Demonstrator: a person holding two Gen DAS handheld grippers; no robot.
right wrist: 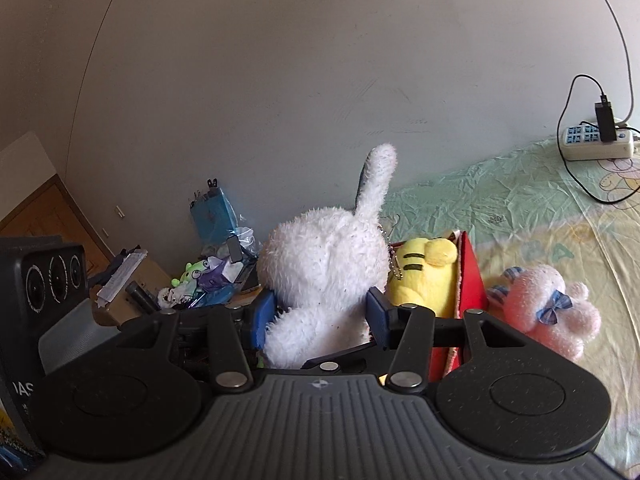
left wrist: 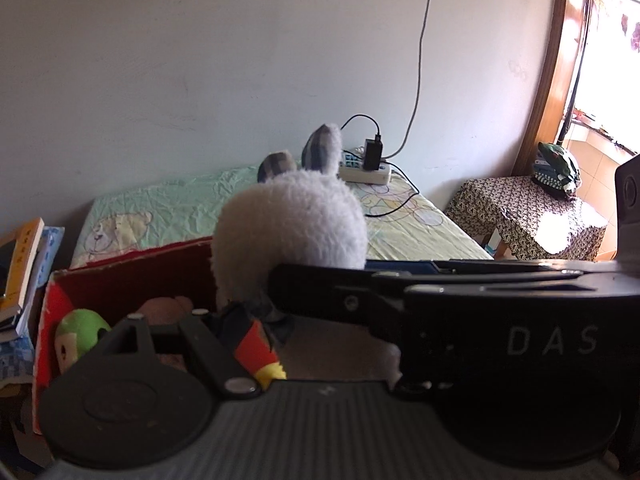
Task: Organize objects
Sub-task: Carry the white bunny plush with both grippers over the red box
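Right tongs (right wrist: 318, 316) pinch white rabbit plush (right wrist: 324, 264) at frame centre over red box (right wrist: 472, 280); yellow plush (right wrist: 424, 276) already in; pink plush (right wrist: 552, 304) remains on bed (right wrist: 520, 216). Left tongs (left wrist: 256, 320): state unclear, possibly gripping something.

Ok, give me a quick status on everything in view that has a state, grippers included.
right gripper: shut on white plush rabbit, held over the box
left gripper: fingers hidden, cannot tell
red box: open, toys inside
yellow plush: in the box, lying down
green plush: in the box
pink plush: out on the bed, beside the box
power strip: charger plugged in
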